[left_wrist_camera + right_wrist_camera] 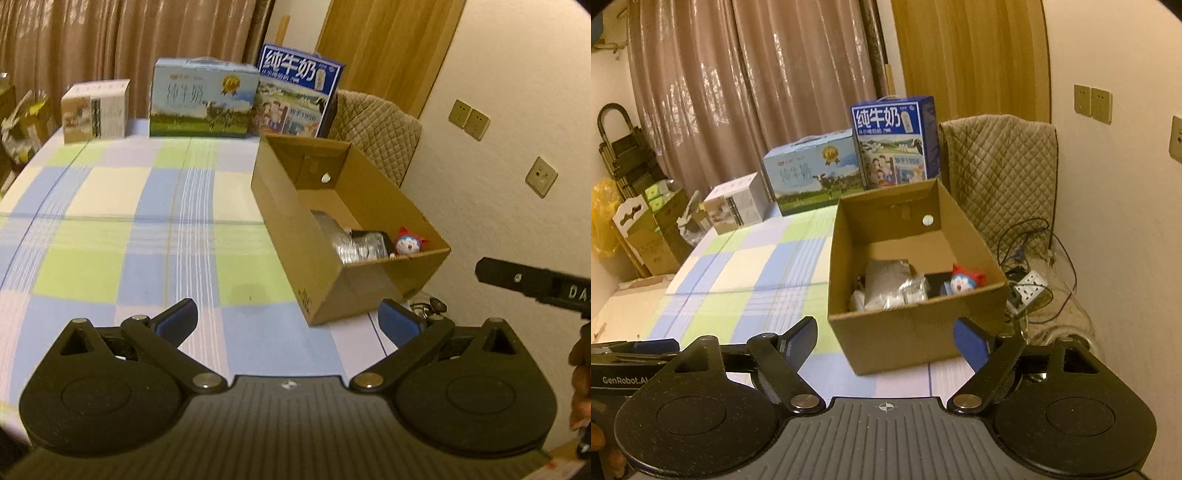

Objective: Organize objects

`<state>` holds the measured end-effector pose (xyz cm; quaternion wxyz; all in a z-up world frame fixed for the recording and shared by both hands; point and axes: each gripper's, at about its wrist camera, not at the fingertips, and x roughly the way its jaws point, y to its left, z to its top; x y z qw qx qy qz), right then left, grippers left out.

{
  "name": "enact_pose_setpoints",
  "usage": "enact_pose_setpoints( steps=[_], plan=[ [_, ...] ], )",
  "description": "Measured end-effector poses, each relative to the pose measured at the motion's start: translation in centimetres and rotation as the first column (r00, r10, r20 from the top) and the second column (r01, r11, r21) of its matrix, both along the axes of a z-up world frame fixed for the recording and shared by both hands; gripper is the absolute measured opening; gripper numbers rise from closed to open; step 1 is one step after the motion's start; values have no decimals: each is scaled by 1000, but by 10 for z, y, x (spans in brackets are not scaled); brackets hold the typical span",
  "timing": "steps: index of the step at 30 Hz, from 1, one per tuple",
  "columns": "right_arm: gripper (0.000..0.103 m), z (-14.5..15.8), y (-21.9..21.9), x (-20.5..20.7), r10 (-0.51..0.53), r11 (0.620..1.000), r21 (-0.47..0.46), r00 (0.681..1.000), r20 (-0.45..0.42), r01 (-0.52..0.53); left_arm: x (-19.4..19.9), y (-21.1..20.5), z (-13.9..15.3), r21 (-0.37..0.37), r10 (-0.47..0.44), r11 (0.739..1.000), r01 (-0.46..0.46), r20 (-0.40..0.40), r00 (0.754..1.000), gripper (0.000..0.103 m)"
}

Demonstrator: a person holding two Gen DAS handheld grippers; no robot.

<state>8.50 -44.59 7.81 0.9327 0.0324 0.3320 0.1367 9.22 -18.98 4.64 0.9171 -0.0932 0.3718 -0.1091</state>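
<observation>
Both my tongs stand wide with nothing between them, the left gripper [288,321] and the right gripper [884,341] near the cardboard box [905,328] on the checked cloth [129,229]. Inside it lie a silver foil packet [890,284] and a small blue toy figure [962,282]. I judge the box light but with thin, bendable walls, so I would take it on the near rim, close to a corner.

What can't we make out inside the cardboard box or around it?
- Cardboard box contents: near wall hides the lower parts of the silver packet and the blue toy, both views.
- Black item beside the toy: too dark to identify.
- Right claw, left view: cut off by the frame edge.
</observation>
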Motion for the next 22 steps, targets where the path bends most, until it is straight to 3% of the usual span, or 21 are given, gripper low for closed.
enact_pose_setpoints(
  steps=[10, 22],
  plan=[
    [78, -23, 12, -26, 14, 998, -53, 999, -33, -15, -25, -2, -6, 75, 57, 996, -57, 2, 998, 102],
    [78, -30, 11, -28, 4, 1000, -31, 999, -45, -5, -34, -4, -9, 59, 68, 996, -68, 3, 998, 102]
  ],
)
